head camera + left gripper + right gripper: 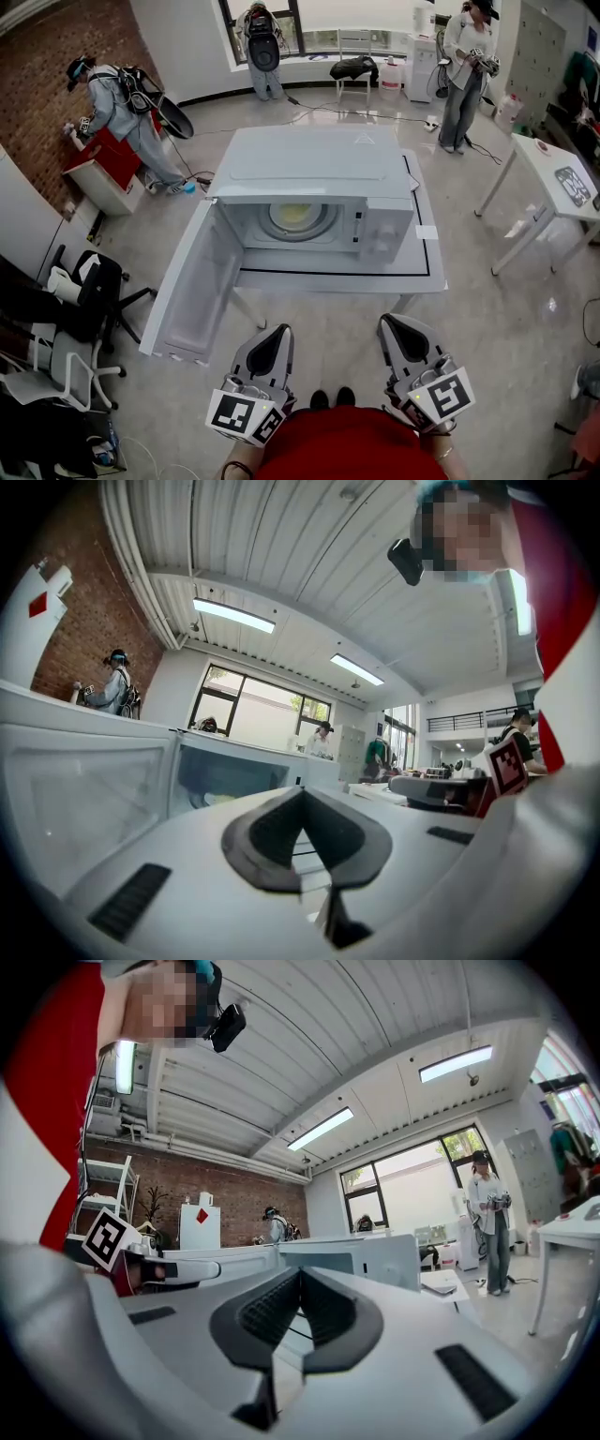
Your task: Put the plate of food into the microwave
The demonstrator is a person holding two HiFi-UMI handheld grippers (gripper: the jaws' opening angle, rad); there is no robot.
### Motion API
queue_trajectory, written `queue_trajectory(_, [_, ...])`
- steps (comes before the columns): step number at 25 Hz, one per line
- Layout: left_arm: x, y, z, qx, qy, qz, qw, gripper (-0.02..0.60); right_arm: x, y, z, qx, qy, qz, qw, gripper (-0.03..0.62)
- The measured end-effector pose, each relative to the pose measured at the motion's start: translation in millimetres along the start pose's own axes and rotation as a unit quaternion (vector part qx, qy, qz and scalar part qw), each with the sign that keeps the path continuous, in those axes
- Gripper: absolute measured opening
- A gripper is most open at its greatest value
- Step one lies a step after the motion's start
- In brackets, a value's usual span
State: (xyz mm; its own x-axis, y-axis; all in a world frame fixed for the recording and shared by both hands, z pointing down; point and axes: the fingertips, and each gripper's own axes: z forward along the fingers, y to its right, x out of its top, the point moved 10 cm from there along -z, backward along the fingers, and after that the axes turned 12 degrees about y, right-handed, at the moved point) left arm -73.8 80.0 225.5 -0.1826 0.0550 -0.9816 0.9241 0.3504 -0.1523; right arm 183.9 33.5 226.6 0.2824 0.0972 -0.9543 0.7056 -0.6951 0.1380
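Microwave [309,178]: set on counter [427,281], door [192,291] swung open for loading. Plate of food [296,216]: seen inside microwave, centred on turntable. Left gripper [275,336], right gripper [394,326]: fingers [267,832] closed, empty, held short of microwave front, judged clear of door.

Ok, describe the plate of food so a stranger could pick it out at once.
A white table stands mid-room, bearing a white microwave whose door hangs open to the left. Inside the cavity sits the plate of food: round, pale, with a yellowish patch at its centre, the only thing in there.
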Motion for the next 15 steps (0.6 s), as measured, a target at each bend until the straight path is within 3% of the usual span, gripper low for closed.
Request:
queue_trajectory(6, [1.6, 11.8, 0.0, -0.008, 0.003, 0.027, 0.9996, 0.009, 1.8, 3.6, -12.1, -0.006, -0.001, 0.015, 1.000, 0.014])
queue_trajectory(15, [-0.8, 21.6, -8.1, -0.002, 0.004, 0.024, 0.9997, 0.009, 2.9, -1.4, -17.5, 0.001, -0.007, 0.009, 1.000, 0.014])
